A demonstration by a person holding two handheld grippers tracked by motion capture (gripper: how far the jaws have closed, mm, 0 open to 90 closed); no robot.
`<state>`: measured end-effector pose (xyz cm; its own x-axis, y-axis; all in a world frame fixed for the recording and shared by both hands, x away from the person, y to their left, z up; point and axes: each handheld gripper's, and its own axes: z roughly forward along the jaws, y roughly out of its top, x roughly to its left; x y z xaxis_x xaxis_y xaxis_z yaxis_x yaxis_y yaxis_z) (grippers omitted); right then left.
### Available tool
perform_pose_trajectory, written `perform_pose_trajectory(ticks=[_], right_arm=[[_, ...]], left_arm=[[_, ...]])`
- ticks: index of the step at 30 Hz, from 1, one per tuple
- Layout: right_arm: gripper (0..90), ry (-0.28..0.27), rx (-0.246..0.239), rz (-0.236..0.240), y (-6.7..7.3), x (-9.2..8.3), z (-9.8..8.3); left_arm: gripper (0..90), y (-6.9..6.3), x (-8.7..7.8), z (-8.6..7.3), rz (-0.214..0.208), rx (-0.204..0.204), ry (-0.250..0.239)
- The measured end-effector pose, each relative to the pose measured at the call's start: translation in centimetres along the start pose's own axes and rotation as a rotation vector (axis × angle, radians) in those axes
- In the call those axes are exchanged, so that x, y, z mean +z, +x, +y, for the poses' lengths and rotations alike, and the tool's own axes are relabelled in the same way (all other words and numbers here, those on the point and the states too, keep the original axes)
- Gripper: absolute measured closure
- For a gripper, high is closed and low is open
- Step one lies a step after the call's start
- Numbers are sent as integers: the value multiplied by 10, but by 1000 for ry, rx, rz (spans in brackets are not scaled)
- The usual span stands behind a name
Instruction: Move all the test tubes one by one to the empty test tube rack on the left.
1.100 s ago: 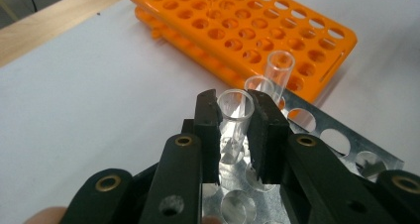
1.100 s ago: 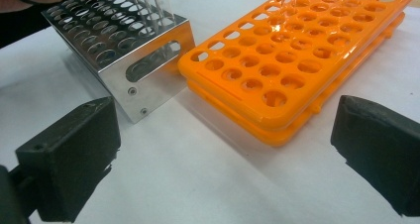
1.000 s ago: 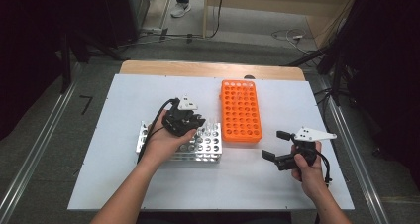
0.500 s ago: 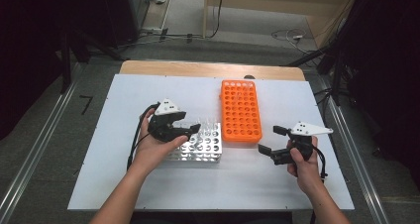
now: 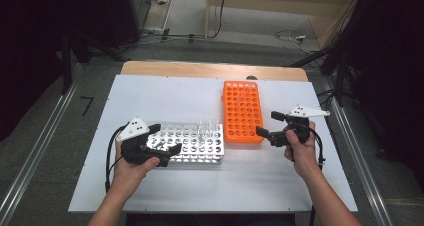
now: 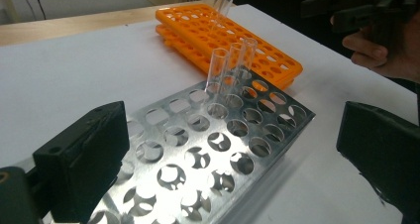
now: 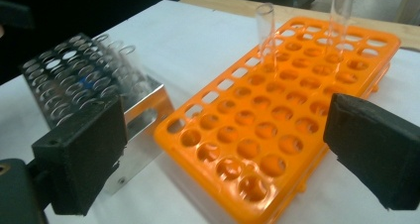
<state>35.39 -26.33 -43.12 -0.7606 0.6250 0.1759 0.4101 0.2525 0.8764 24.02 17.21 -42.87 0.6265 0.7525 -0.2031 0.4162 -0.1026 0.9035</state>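
Observation:
A silver metal rack (image 5: 200, 145) lies on the white table, and three clear tubes (image 6: 233, 60) stand at its far right end. Just right of it is an orange rack (image 5: 242, 111) holding two clear tubes (image 7: 266, 30). My left gripper (image 5: 165, 138) hovers at the metal rack's near left end. Its jaws have just been opening and stand wide, with nothing between them in the left gripper view (image 6: 237, 140). My right gripper (image 5: 270, 124) is open and empty at the orange rack's near right corner, facing that rack (image 7: 228, 149).
The white table board (image 5: 150, 96) has bare room at its left, far side and near edge. A wooden strip (image 5: 210, 70) runs along the back. Beyond the table are dark floor, cables and metal rails on both sides.
The left gripper has drawn back from the tubes toward the metal rack's near left end, and its jaws have opened. The right gripper has lifted slightly and moved closer to the orange rack.

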Motion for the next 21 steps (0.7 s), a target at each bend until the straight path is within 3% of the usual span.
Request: perform_pose_trajectory(ticks=[9, 13, 18, 21], right_arm=[[40, 7, 39, -42, -24, 19, 25], [109, 16, 72, -45, -36, 29, 35], [187, 56, 83, -92, -47, 48, 45], [224, 83, 94, -129, -53, 60, 51]], left_arm=[[0, 4, -19, -23, 20, -41, -47], [0, 3, -21, -28, 20, -48, -51], [0, 1, -27, -29, 29, -28, -63], [0, 3, -29, -31, 27, -45, -71]])
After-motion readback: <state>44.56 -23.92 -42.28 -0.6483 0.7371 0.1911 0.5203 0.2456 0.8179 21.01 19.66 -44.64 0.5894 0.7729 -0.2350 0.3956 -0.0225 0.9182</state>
